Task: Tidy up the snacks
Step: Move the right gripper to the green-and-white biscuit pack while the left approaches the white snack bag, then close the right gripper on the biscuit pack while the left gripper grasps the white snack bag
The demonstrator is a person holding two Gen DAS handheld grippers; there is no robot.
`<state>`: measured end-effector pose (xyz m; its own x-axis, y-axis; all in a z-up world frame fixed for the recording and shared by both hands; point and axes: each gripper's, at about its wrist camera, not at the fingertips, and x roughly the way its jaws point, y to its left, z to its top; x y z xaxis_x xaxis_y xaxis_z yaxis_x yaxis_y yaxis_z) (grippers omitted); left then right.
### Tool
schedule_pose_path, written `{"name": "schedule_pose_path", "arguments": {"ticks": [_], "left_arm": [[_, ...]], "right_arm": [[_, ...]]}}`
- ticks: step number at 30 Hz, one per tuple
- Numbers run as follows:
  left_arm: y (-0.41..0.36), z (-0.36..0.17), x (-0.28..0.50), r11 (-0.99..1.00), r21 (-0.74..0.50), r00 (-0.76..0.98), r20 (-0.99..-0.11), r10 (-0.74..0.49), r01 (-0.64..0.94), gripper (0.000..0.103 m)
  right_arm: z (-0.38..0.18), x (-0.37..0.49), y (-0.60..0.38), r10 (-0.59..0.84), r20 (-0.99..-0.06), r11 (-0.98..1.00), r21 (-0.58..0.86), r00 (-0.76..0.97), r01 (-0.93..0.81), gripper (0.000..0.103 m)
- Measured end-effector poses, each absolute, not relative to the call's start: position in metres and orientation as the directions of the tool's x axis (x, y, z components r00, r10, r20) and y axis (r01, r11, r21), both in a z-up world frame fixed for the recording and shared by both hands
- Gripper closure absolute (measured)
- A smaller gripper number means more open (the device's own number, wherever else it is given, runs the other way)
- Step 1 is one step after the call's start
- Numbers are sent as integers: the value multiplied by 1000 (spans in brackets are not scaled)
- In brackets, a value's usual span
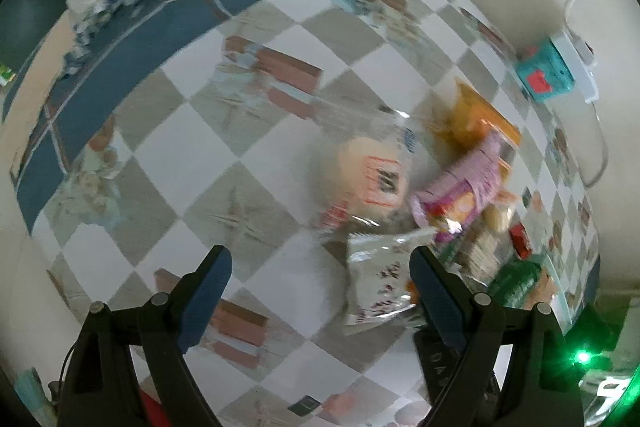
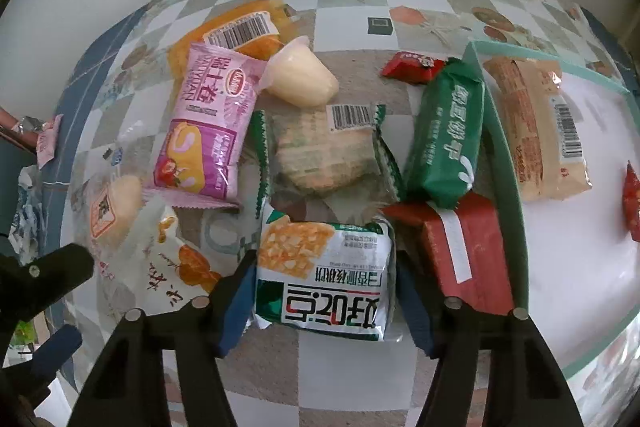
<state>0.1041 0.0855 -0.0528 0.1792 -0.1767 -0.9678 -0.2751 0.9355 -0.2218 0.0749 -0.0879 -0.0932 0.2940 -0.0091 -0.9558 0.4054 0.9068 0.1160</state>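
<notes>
Under the left wrist camera, the left gripper (image 1: 320, 291) hangs with its jaws wide apart over the checked tablecloth (image 1: 168, 163), holding nothing; the view is motion-blurred, so detail is limited. A white crinkled packet (image 1: 378, 277) lies just inside the right-hand finger and appears to touch it, while the rest of the gap covers bare cloth. Risk here: a closing stroke would catch only the packet's edge and could drag or flip it into the pile beside it. From the right wrist camera, the right gripper (image 2: 326, 291) straddles a white-and-green cracker packet (image 2: 324, 279), one blue pad close against each side edge. Whether the pads already press cannot be told; the wrapper shows no clear pinch. The packet lies flat on the cloth, its top edge abutting a clear-wrapped biscuit pack (image 2: 324, 151), with a red box (image 2: 460, 247) just right of it, leaning at the wall of the teal tray (image 2: 508, 155). Judged risks: the slick, air-filled wrapper may squirt out or crush its contents under a hard squeeze; the right finger may snag the red box; lifting could disturb the biscuit pack and the green packet (image 2: 444, 139) resting on the tray's rim.
</notes>
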Motion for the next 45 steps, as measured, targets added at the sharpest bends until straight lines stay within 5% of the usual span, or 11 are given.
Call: {"name": "schedule_pose_path", "arguments": {"ticks": [29,38,45], "left_arm": [[-7,-113,132,983,-135,35,-991,-131,-126,13],[6,-112,133,979,-141,49,-990,-135,-150,37],[2,-111,133,979,-167,49,-986,-162,-119,40]], "right_arm": [[-95,24,-117,7,-966,902,118,258,416,37],[-91,31,-114,9,-967,898,119,255,423,37],[-92,33,-113,11,-968,898,120,252,422,36]]}}
